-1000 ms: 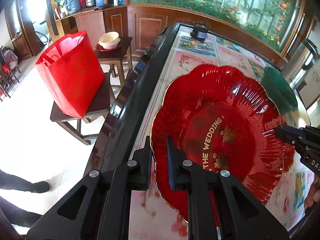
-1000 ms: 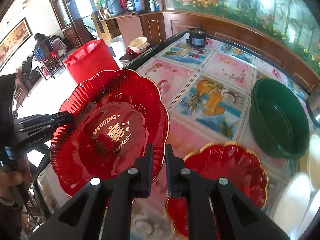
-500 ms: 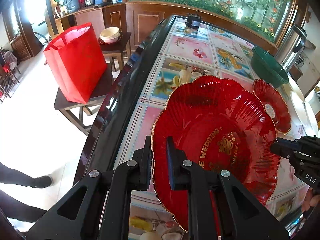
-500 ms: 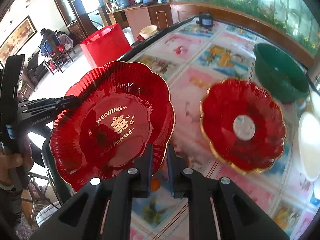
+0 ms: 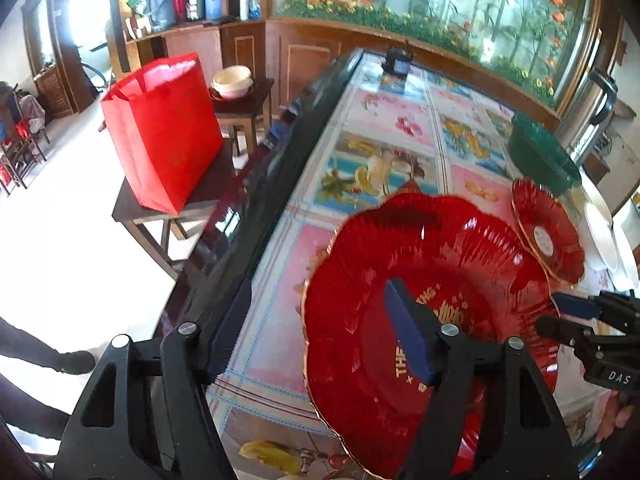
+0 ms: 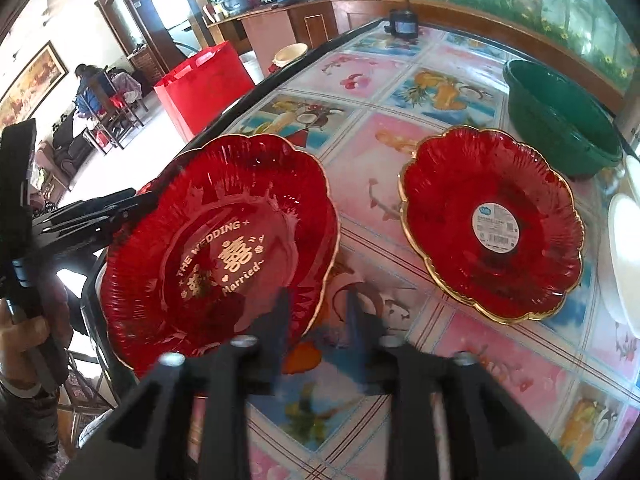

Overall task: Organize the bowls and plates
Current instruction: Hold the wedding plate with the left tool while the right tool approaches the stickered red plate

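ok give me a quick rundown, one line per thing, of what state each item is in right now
Left tool: open, jaws just been opening, wedding plate's rim between them, not pinched.
Right tool: open, jaws just been opening, plate rim by its left finger.
Wedding plate: face up, overhanging the table edge.
Second red plate: flat on table, label showing.
Green basin: upright, empty.
Red bag: standing, open-topped.

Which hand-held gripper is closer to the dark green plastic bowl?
Right. The right hand-held gripper sits at the inner rim of the red scalloped wedding plate, on the side of the dark green plastic bowl. The left hand-held gripper is across the plate, farther away.
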Available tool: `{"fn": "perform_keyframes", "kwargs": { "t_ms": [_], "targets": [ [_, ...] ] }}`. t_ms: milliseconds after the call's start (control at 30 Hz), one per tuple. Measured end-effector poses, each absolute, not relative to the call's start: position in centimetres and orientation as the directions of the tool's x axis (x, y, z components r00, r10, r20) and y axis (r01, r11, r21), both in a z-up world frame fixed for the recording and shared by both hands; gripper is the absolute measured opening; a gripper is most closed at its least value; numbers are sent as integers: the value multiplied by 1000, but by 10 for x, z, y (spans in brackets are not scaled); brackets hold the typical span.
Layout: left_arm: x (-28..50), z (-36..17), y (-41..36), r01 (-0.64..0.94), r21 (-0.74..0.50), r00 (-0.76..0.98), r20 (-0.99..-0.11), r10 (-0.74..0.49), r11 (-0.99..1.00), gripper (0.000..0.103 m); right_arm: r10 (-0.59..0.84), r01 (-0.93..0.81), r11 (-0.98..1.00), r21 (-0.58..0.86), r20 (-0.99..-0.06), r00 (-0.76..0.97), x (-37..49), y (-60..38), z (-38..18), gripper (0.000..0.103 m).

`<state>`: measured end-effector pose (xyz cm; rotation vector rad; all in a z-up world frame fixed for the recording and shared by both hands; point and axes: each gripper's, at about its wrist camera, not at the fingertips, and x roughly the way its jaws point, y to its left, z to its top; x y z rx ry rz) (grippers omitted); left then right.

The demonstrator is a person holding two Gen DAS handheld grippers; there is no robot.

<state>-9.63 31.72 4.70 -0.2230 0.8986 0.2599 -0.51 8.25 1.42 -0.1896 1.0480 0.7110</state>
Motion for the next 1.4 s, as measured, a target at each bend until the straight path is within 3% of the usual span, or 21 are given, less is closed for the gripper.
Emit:
{"fn": "perform_keyframes", "kwargs": {
  "t_ms": [267, 800, 1400],
  "targets": [
    [-94, 67, 299, -279, -42, 633, -759, 151, 959, 70, 475, -595, 776, 211, -816, 329, -6, 62, 24, 45],
    [-57, 104, 194, -63, -89, 704, -710, -19, 994, 70, 458, -472, 849, 239, -778, 431, 6, -17, 49, 49],
    [6, 89, 136, -23, -132, 635, -767, -87, 991, 70, 444, -369, 884, 288, -764, 468, 26, -82, 42, 52]
  ]
}}
